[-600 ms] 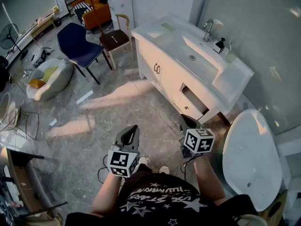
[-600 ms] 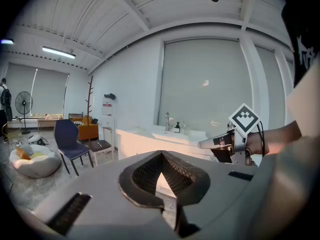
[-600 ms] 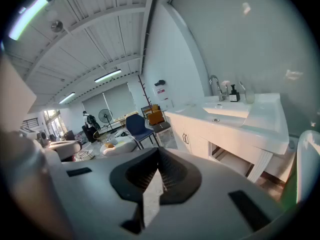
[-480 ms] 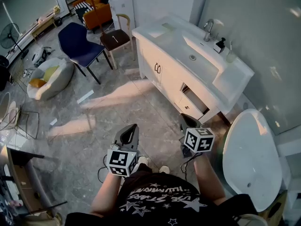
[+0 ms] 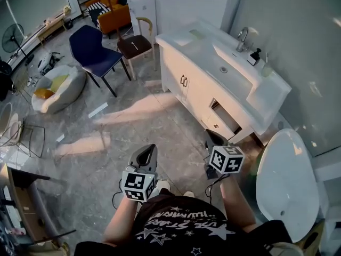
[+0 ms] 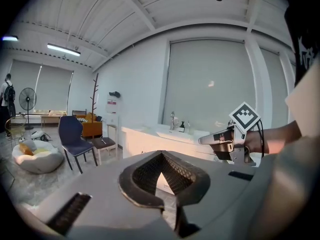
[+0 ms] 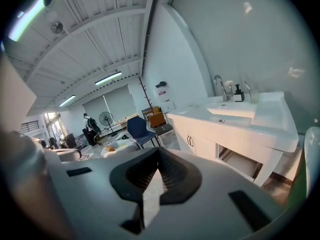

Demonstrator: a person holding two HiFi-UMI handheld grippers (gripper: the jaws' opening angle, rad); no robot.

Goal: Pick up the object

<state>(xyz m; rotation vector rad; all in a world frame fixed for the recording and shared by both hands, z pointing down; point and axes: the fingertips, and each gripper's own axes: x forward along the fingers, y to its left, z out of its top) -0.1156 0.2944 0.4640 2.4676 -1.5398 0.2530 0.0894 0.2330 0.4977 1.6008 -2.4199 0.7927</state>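
The left gripper (image 5: 146,152) and right gripper (image 5: 213,138) are both closed and empty, far from the soap bottle (image 5: 255,57) on the counter (image 5: 178,40), maybe the thing to grab; closed jaws could knock it over.

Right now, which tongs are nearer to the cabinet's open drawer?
Right. The right tongs are just in front of the open drawer; the left tongs are farther left.

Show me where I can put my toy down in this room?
Bare spots: the counter's near end, right of the basin, and the wide floor between the cabinet and the blue chair. Crowded: behind the basin, where the faucet and bottle stand, and the far left floor around the beanbag and fan.
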